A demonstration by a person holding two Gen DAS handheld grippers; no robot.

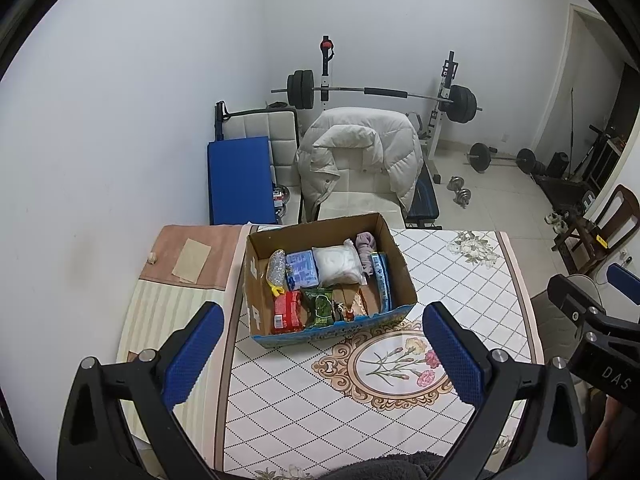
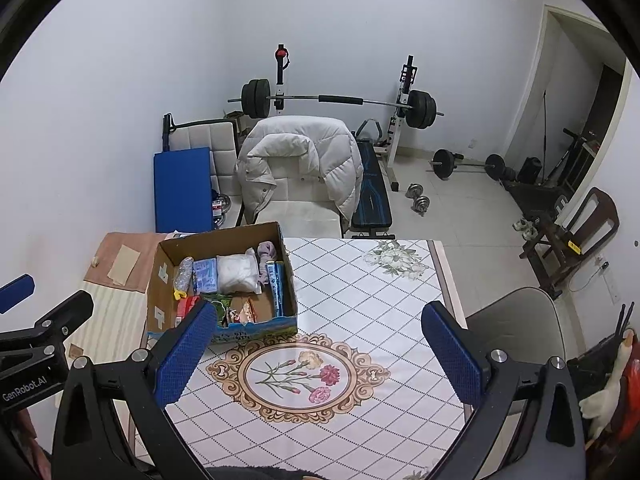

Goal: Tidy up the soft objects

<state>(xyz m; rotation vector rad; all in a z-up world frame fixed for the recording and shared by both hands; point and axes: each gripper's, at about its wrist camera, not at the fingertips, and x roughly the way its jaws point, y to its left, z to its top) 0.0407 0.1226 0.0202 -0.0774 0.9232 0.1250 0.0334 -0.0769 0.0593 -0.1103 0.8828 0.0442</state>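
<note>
An open cardboard box (image 1: pixel 394 258) (image 2: pixel 162 280) stands on the table's far left part. Inside lie a white soft bag (image 1: pixel 338 266) (image 2: pixel 239 269), a blue packet (image 1: pixel 302 269), a silver glittery pouch (image 1: pixel 277 269), a red packet (image 1: pixel 287 311), a green packet (image 1: pixel 320 306), a purple cloth (image 1: pixel 366 245) (image 2: pixel 266 251) and a blue strip pack (image 1: pixel 381 276). My left gripper (image 1: pixel 322 348) hovers open, above the table in front of the box, holding nothing. My right gripper (image 2: pixel 316 346) is open too, over the flower medallion to the box's right.
The table (image 1: pixel 320 408) has a diamond-patterned cloth with a flower medallion (image 2: pixel 298 374). A pink towel (image 1: pixel 192 256) lies at its back left. A chair with a white puffer jacket (image 1: pixel 360 152) stands behind, then a barbell rack (image 1: pixel 380 94). A wooden chair (image 2: pixel 576 228) stands right.
</note>
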